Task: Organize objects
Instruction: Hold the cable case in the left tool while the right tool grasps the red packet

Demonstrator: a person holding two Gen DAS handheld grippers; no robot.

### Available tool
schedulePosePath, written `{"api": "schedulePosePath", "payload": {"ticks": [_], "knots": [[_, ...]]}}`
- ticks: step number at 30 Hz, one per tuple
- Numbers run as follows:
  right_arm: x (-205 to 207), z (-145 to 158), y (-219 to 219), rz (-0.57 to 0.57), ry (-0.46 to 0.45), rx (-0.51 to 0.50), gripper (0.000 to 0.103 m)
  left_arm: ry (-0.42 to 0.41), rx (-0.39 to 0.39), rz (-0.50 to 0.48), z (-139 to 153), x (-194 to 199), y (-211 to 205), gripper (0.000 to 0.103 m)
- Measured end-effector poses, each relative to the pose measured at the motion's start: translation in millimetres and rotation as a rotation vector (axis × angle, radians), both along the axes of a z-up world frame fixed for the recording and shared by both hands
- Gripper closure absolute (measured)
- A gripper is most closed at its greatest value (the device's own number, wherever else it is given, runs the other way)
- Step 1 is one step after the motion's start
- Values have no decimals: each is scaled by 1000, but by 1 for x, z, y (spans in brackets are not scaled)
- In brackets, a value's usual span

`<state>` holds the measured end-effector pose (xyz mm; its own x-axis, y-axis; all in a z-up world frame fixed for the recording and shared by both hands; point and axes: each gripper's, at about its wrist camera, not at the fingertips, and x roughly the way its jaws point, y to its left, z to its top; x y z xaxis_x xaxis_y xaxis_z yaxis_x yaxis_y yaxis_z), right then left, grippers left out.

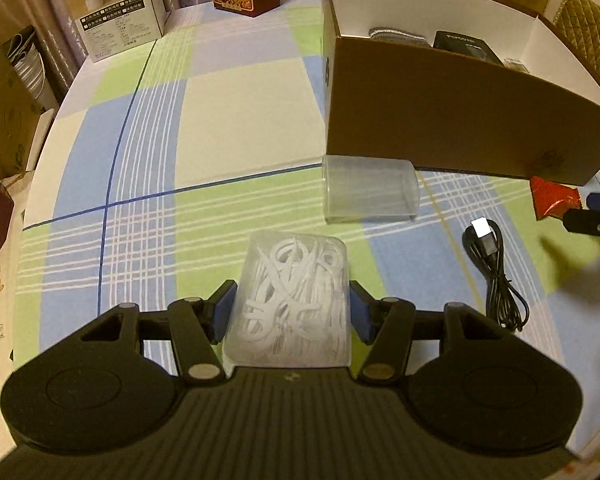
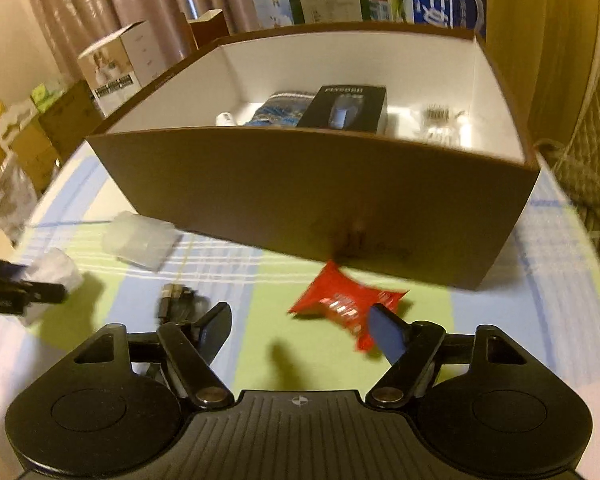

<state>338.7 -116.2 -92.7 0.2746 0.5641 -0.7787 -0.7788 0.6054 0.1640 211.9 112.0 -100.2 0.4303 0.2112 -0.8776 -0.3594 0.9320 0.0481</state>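
Task partly done: brown cardboard box [image 2: 312, 196] at table's far edge already contains black carton [image 2: 346, 110], blue-white pack [image 2: 278, 110], small clear items. Left on checked tablecloth [image 1: 228, 120]: empty clear plastic tub [image 1: 370, 190] on its side against box wall, black USB cable [image 1: 496, 276], red foil packet [image 2: 348, 306].

Left gripper [image 1: 292, 312]: level, jaws clamped on translucent case of white floss picks [image 1: 292, 300].

Right gripper [image 2: 300, 328]: low, aimed at box; jaws wide apart, holding nothing, packet just ahead.

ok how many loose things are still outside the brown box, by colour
clear or white: 2, the floss pick box in the left gripper and the clear container
black: 1, the cable
red: 1, the packet
total: 4
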Motion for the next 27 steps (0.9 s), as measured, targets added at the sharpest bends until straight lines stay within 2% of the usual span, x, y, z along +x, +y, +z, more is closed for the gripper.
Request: {"api": "schedulePosePath", "payload": {"ticks": [6,10,12,16,23,27], "knots": [[8,-12,10,168,-125,-71,35,-3,-6,2,-1,-1,-3,49],[9,-27,12,211,-157,-127,39,-1,-12,12,-2,-5,-3,49],[7,-28,12,226,-125,-136,51,-1,-13,19,-2,-7,-2,49],[-9,-22,12,261,-80,-117,53,4,-16,31,-4,-9,-2,49],[-7,-21,30,185,-101,-126,53,3,-17,26,-6,-4,-5,49],[1,-23,36,131,-76,-126,53,4,-15,35,-8,-2,-6,49]]}}
